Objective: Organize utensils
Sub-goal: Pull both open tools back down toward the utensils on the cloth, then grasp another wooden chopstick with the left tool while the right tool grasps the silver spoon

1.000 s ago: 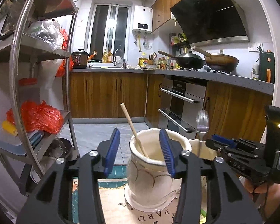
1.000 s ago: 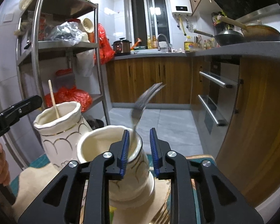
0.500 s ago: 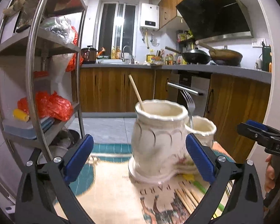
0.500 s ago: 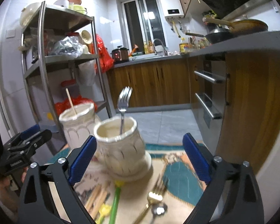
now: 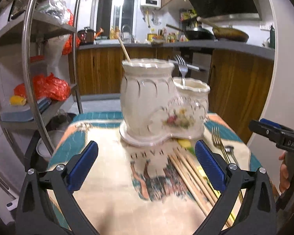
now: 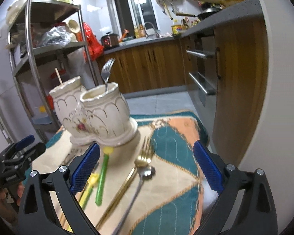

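Note:
A cream double ceramic holder (image 5: 147, 98) stands on the patterned cloth. One wooden chopstick (image 5: 124, 49) leans in its tall jar, and a silver fork (image 5: 181, 66) stands in its short jar (image 6: 105, 109). Loose chopsticks (image 5: 190, 168) lie in front of the holder. A gold fork (image 6: 143, 156), a silver spoon (image 6: 145, 173) and a green-handled utensil (image 6: 102, 178) lie on the cloth. My left gripper (image 5: 146, 168) is open and empty, back from the holder. My right gripper (image 6: 145, 168) is open and empty above the gold fork and spoon.
A steel shelf rack (image 5: 29, 78) with red bags stands left of the table. Wooden cabinets and an oven (image 6: 201, 74) run along the right, close to the table's edge (image 6: 203, 133). A person's hand (image 5: 284, 174) holds the right gripper's handle.
Both grippers let go and opened wide, leaving the chopstick in the tall jar and the fork in the short jar. Both then drew back and down from the holder.

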Available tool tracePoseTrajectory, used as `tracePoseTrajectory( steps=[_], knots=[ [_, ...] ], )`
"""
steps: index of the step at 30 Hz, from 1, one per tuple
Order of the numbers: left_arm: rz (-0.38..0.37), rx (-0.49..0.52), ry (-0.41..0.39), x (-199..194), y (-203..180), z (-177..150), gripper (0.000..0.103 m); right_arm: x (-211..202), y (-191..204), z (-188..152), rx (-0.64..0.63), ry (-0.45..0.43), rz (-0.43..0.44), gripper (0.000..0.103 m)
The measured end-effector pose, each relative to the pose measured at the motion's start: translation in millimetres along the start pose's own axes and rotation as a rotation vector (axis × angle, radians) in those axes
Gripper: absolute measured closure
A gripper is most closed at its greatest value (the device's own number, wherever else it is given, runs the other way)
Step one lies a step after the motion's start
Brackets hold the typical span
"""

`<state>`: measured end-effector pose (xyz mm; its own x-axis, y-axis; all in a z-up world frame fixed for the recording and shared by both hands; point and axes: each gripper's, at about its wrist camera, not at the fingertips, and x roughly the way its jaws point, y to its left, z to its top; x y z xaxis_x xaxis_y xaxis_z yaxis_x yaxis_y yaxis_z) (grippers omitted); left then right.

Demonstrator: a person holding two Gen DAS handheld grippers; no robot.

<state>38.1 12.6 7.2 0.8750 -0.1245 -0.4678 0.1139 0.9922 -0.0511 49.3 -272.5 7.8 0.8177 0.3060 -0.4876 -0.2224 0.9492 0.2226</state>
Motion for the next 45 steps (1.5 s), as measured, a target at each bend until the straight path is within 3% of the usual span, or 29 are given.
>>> tracePoseTrajectory(
  steps=[15,30,34,39,41,45],
  knots=[
    [0.027,0.084,0.27,28.5,-24.5,-33.4,0.006,5.6,3.9,-26.8,-0.078,0.132,-0.057,0.007],
    [0.045,0.111,0.324,34.1,-28.3,-35.6,0.007,18.5,6.3,-29.9,-0.099,0.224,-0.07,0.007],
    [-0.018,0.082,0.347,34.3,-24.8,-33.5,0.023,17.9,12.5,-31.3,-0.135,0.227,-0.063,0.009],
    [-0.078,0.103,0.351,31.4,-32.7,-33.3,0.049,23.7,18.5,-36.3,-0.167,0.275,-0.048,0.043],
    [-0.1,0.103,0.356,30.7,-35.5,-33.0,0.06,25.5,19.9,-37.2,-0.167,0.292,-0.028,0.049],
    [-0.081,0.096,0.383,30.7,-44.6,-30.8,0.067,34.4,25.9,-37.3,-0.197,0.322,-0.043,0.06]
  ],
)
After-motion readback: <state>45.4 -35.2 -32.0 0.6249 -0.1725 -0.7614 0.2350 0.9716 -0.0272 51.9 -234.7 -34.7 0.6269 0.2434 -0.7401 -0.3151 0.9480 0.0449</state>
